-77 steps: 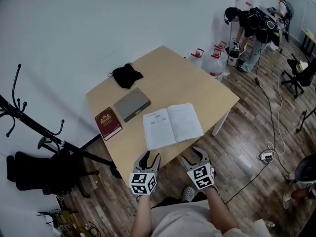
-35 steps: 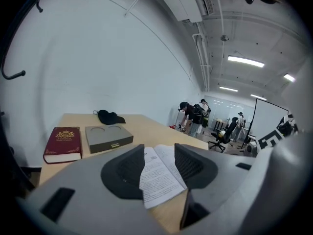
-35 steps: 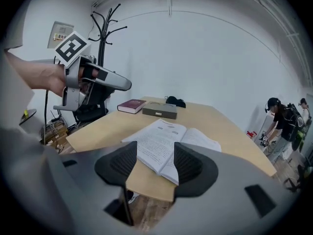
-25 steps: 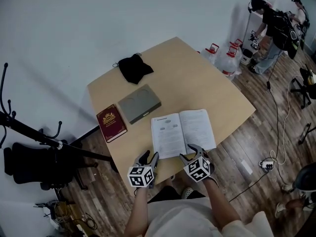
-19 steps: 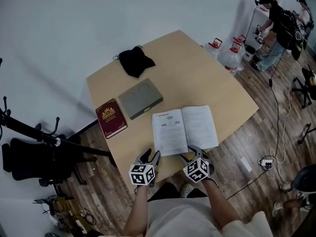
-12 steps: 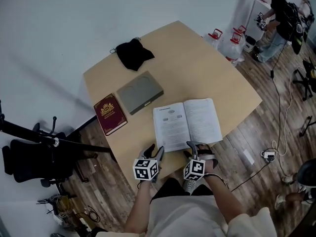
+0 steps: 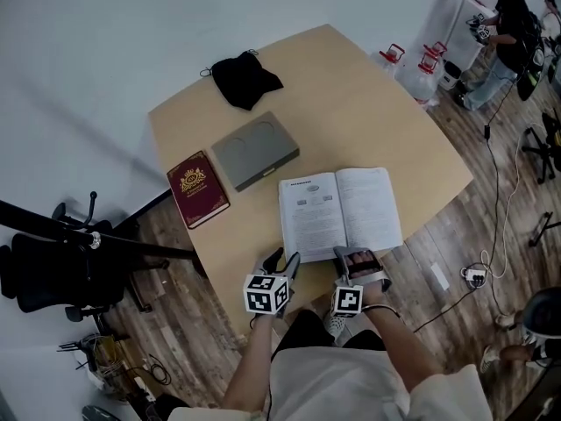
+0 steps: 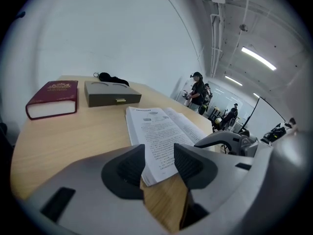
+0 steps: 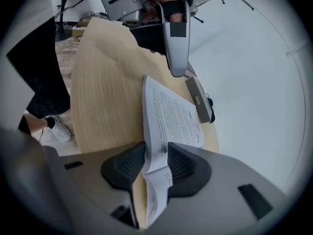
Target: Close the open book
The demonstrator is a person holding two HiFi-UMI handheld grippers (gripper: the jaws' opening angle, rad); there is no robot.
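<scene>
Far left, on the floor: black office chair [image 7: 44,270] beside the counter [image 7: 351,103].

Counter, left side: closed dark-red book [image 7: 198,189] lying flat near the left edge. Just right of it, not touching, a flat grey box [image 7: 255,150]. Beyond the box, toward the far edge, a crumpled black cloth [image 7: 246,78].

Left gripper [image 7: 284,260]: low at the counter's near edge, pointing at the near-left corner of the open book [image 7: 340,210]. In the left gripper view that corner lies in the gap at the jaw tips. The jaws stand released and press on nothing; bare wood shows between them.

Open book: flat, face up, near the front edge of the counter, right of centre, spine running away from the person. Printed text on both pages.

Right gripper [image 7: 355,254]: rolled onto its side at the near edge of the book's right-hand half. Its jaws have just been closing. The right gripper view shows them clenched on the near edge of a bunch of right-hand pages, with paper running out from between the pads.

Far right, on the wooden floor: water jugs [image 7: 428,73] with red handles near the counter's corner. Farther off, a person [image 7: 507,16] in dark clothes.
</scene>
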